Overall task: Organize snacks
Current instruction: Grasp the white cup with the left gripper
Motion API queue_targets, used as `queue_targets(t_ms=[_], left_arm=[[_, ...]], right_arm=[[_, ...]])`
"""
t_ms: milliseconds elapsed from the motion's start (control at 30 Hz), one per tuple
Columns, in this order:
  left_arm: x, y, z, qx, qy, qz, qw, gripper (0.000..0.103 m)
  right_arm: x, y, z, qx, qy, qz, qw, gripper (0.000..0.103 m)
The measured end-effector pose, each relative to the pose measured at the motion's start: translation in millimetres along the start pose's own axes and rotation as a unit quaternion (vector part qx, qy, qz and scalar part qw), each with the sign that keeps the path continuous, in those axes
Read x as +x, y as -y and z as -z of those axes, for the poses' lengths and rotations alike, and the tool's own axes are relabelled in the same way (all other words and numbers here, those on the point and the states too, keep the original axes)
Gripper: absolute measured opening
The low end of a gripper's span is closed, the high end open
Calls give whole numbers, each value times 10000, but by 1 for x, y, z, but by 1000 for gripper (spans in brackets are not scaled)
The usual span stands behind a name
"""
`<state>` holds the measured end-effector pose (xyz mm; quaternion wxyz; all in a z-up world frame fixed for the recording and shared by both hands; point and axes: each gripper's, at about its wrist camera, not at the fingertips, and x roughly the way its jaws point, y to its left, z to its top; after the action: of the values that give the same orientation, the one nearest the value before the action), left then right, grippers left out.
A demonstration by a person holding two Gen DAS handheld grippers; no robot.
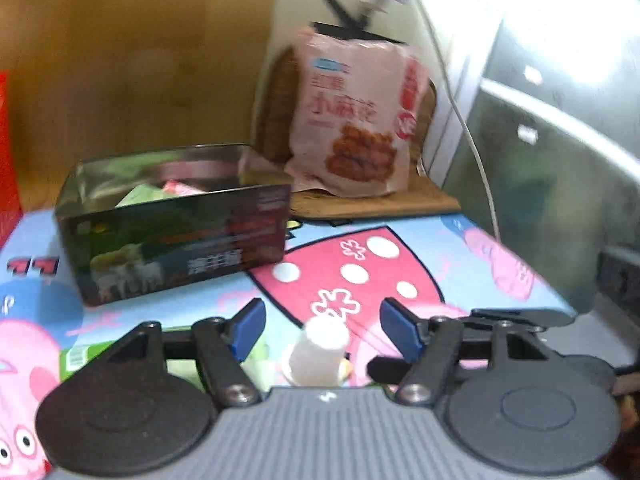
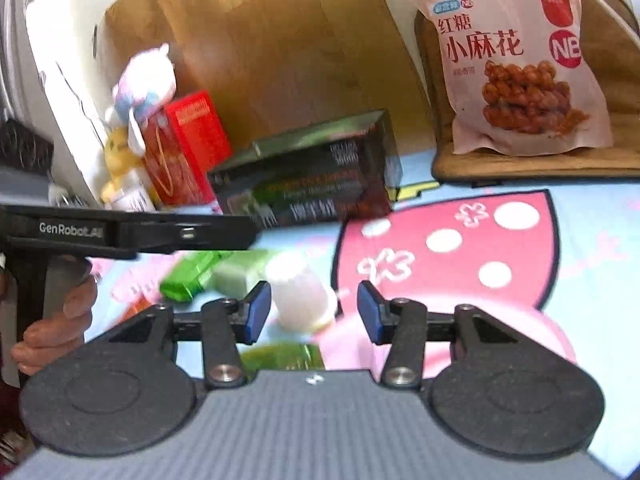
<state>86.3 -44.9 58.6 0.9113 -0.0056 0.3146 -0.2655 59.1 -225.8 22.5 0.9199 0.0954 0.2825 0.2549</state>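
A dark open tin box stands on the cartoon tablecloth and holds small snack packets; it also shows in the right wrist view. A small white cup-shaped snack lies between the open jaws of my left gripper. The same white snack lies between the open jaws of my right gripper, near its left pad. Green snack packets lie to its left. A pink bag of twisted dough snacks leans at the back on a brown board.
A red carton and plush toys stand left of the tin. The left hand-held gripper reaches in from the left. A wooden panel backs the table. A metal cabinet and white cable are at right.
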Motion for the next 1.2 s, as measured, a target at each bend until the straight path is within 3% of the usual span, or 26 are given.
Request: queue_targets(t_ms=[133,200,233,300,333,567,600,900,1067,1200], left_arm=[[12,26,11,554,72,-576,9968,64],[15,29,14,625,1,-669,9958,62],[18,29,14,604,-60,-693,9958,59],[26,25,12,473,-227,-701,9962,35],[30,20,11,343,-360,-619,9968,34],[29,-1,4,-300,-568,-206,9977,32],[27,-3,4,-413,-611,-98,9972,32],[-8,-15,-9,-623,-213,-9,9978,32],[-18,-26,-43,-563,218,-183,9980,32],[-5,-42,-92,-635,383,-252,9969,32]], right_arm=[[-1,-15,14,-564,51,252,9981,51],[-2,-17,18,-758,50,280,9967,51],[0,-19,18,-863,45,306,9958,51],[6,-20,20,-1021,17,350,9942,51],[9,-21,19,-1060,0,356,9937,51],[32,-24,14,-1242,-167,223,9919,49],[34,-26,14,-1262,-181,225,9916,37],[19,-55,10,-1700,273,255,9847,36],[25,-65,-22,-1958,620,261,9783,36],[41,-68,-63,-2302,781,439,9690,36]])
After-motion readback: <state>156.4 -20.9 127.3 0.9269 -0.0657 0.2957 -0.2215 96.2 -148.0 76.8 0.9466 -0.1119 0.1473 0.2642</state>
